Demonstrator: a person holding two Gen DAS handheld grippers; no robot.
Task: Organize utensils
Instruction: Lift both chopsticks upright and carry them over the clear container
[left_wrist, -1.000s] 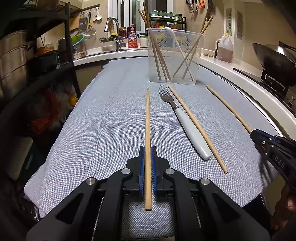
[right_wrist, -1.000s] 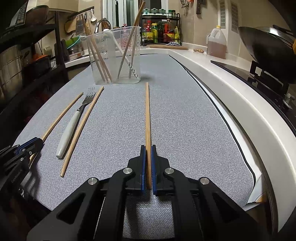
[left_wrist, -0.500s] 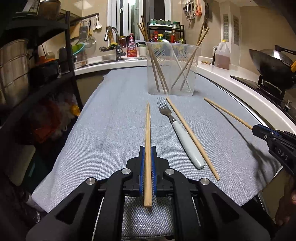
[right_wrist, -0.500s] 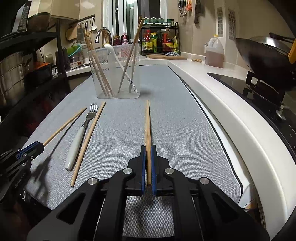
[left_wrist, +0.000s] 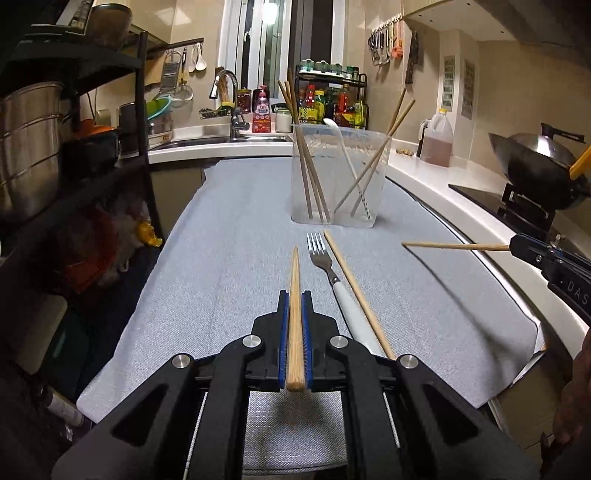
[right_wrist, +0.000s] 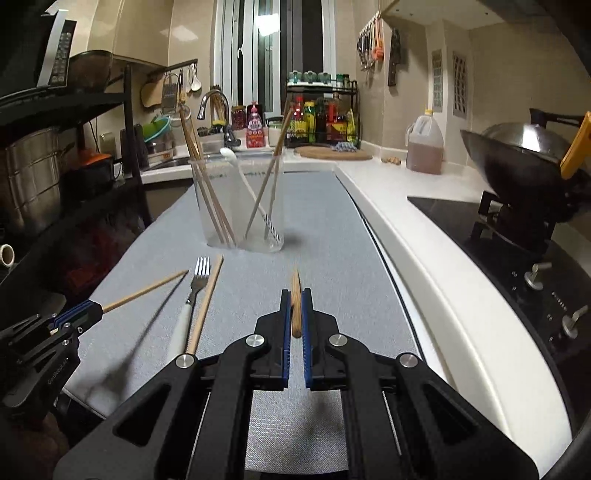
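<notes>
My left gripper (left_wrist: 294, 295) is shut on a wooden chopstick (left_wrist: 294, 280) that sticks out forward, lifted off the grey cloth (left_wrist: 229, 258). My right gripper (right_wrist: 295, 295) is shut on another chopstick (right_wrist: 296, 291), also raised above the cloth; in the left wrist view that gripper (left_wrist: 515, 245) holds its chopstick (left_wrist: 454, 245) out at the right. A white-handled fork (left_wrist: 325, 264) and a third chopstick (left_wrist: 354, 288) lie side by side on the cloth between the two grippers. Behind them stands a clear plastic container (left_wrist: 338, 177) with several chopsticks and a white spoon in it.
A black shelf rack (left_wrist: 74, 155) with steel pots borders the cloth on the left. To the right run a white counter (right_wrist: 424, 236), a black hob (right_wrist: 517, 251) and a wok (right_wrist: 524, 151). A sink with a tap (left_wrist: 225, 96), a sauce rack and an oil jug (left_wrist: 437, 140) stand at the back.
Both grippers have risen and lifted their chopsticks off the cloth; the chopstick tips now hang in the air. The fork and the third chopstick have stayed where they lay.
</notes>
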